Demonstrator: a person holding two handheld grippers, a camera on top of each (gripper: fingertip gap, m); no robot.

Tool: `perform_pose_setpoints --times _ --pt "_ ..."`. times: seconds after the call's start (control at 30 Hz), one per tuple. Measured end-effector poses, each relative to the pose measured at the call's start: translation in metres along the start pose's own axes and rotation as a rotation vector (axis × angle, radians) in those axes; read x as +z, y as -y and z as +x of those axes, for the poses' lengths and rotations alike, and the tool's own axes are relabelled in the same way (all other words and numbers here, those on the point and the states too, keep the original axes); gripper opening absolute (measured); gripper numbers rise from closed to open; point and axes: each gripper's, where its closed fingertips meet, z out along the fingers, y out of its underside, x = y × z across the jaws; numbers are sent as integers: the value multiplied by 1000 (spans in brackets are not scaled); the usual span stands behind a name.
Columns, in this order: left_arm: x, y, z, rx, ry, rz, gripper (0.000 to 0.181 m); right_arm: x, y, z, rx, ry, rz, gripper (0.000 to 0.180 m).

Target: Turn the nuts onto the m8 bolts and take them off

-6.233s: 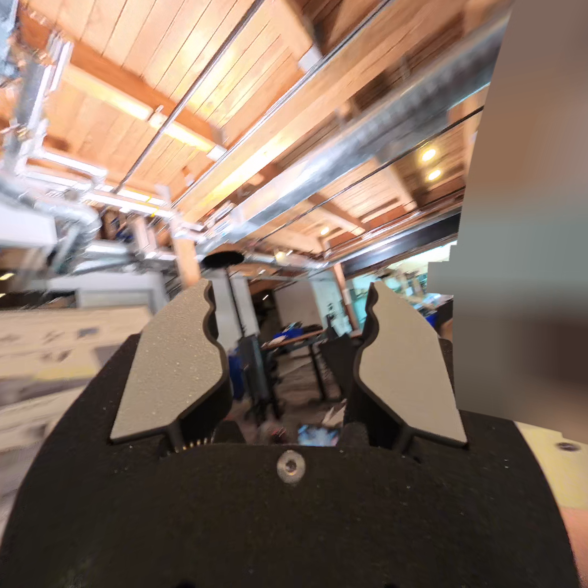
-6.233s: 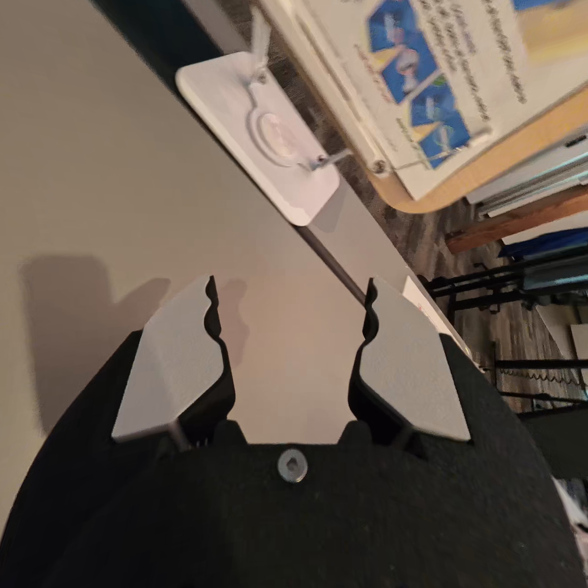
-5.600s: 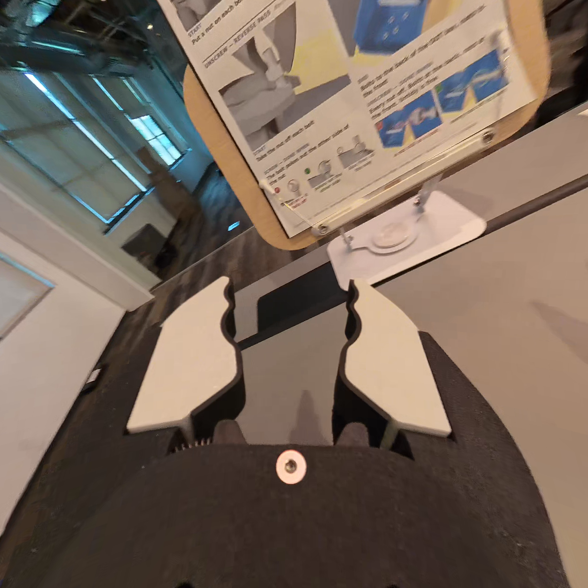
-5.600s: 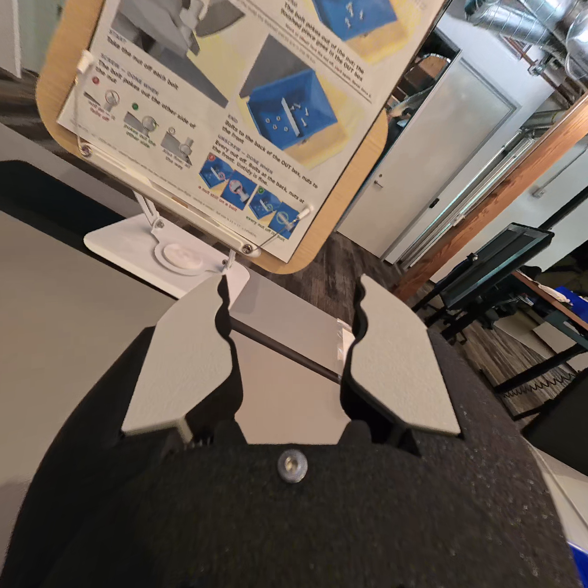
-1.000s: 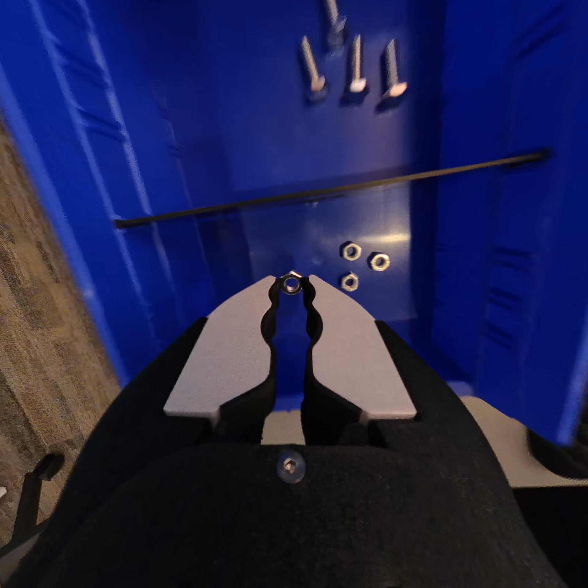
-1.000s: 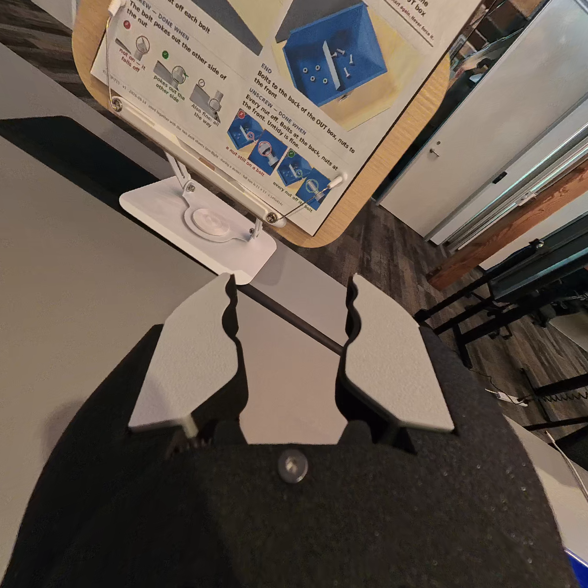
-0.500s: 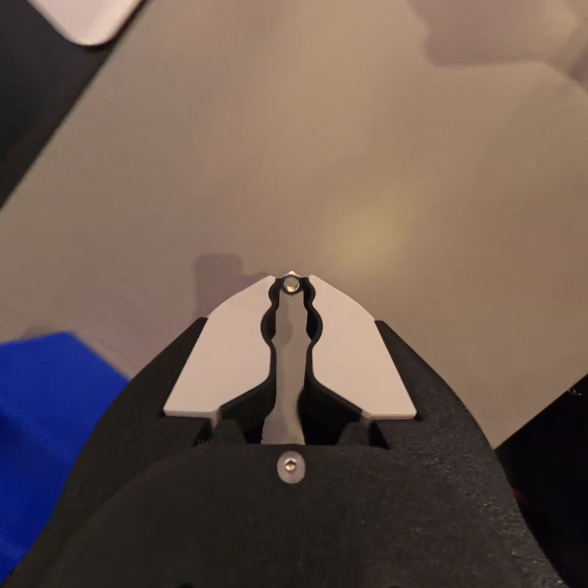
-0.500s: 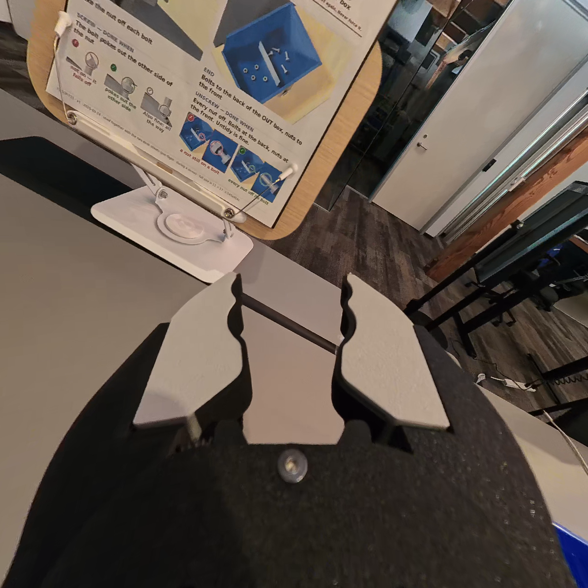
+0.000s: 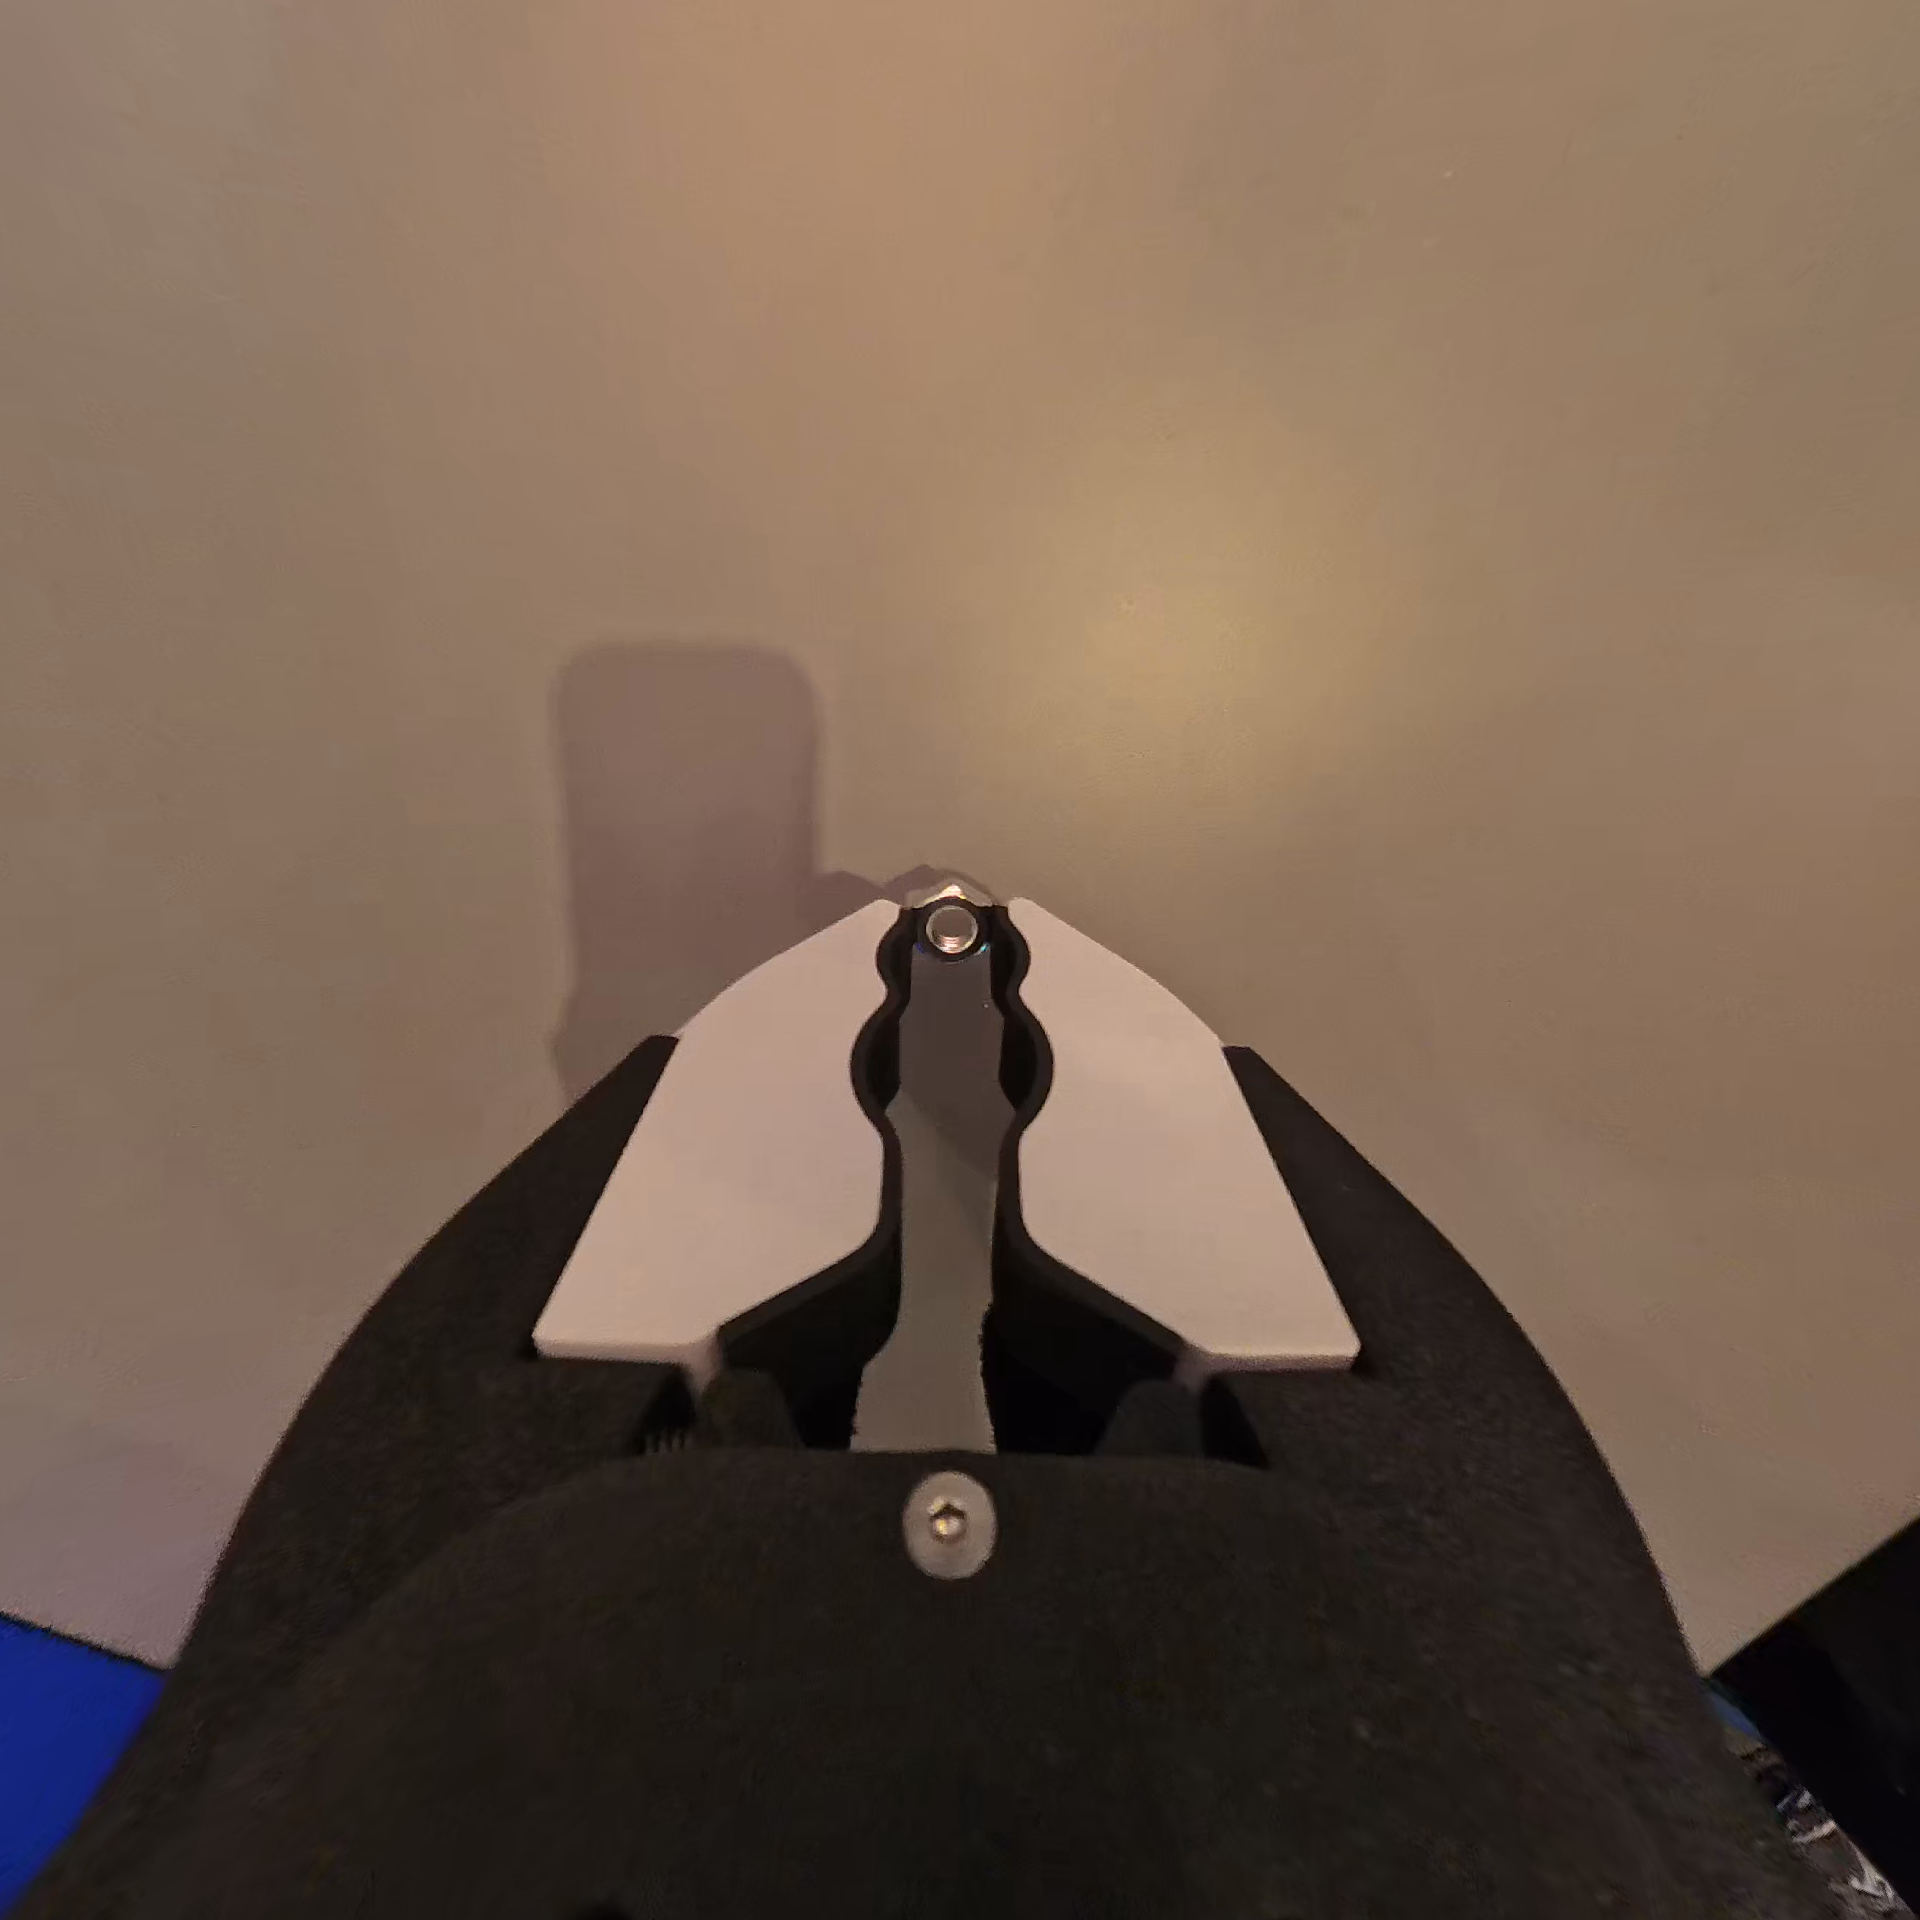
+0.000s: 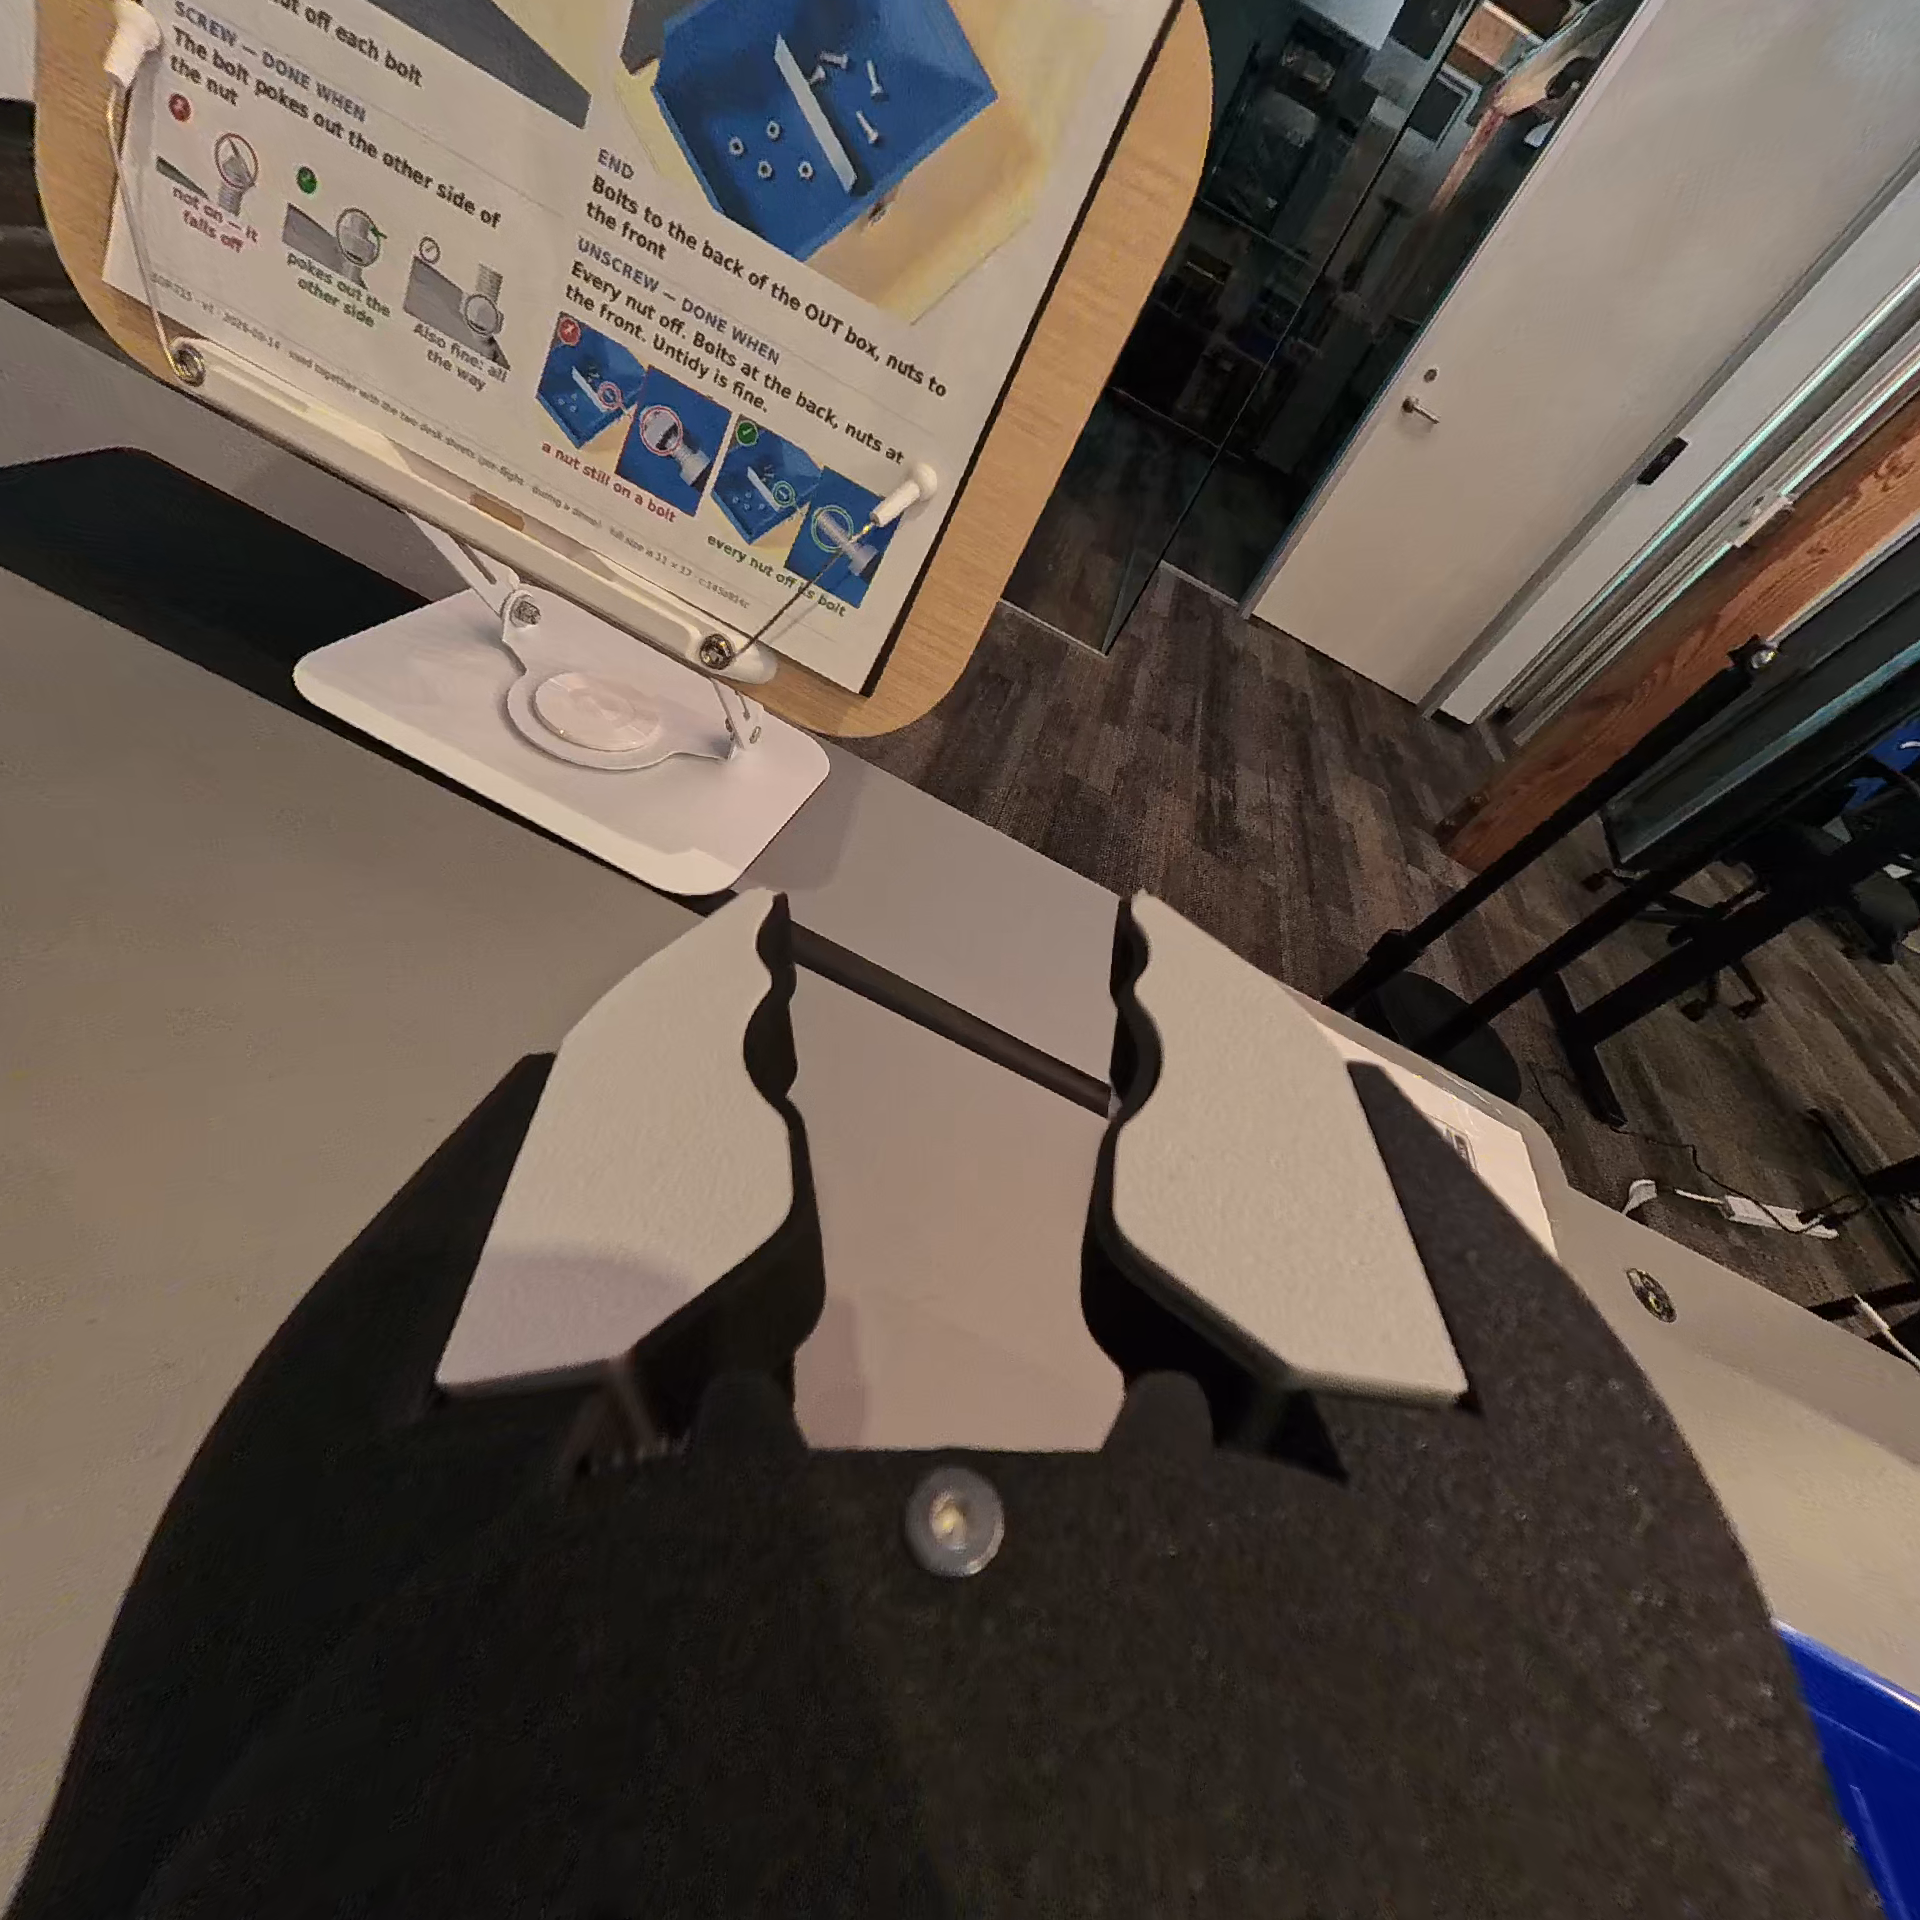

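Bare grey desk (image 9: 1247, 416) lies open ahead of the left hand-held gripper (image 9: 951, 928). A white stand (image 10: 582, 758) (holding an instruction board (image 10: 623, 260)) blocks the desk's far edge.

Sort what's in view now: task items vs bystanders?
Job:
- nut, pinched at the left gripper tips
- right gripper, open and empty
- blue bin, only a corner showing

Bystanders:
- instruction board on its white stand
- grey table
- white door

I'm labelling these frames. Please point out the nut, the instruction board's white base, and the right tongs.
nut (image 9: 954, 925), left wrist view, its face
white base (image 10: 436, 696), right wrist view, flat plate
right tongs (image 10: 951, 940), right wrist view, between tips
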Motion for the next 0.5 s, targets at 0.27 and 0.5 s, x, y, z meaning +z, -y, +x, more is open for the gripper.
perform_pose_setpoints --times 0.27,0.5 --pt "12 -7 0 -10 -22 -39 14 5 -2 -4 5 19 -6 58" --pt "16 -13 1 -13 -33 -71 14 7 0 -10 -13 25 -8 58"
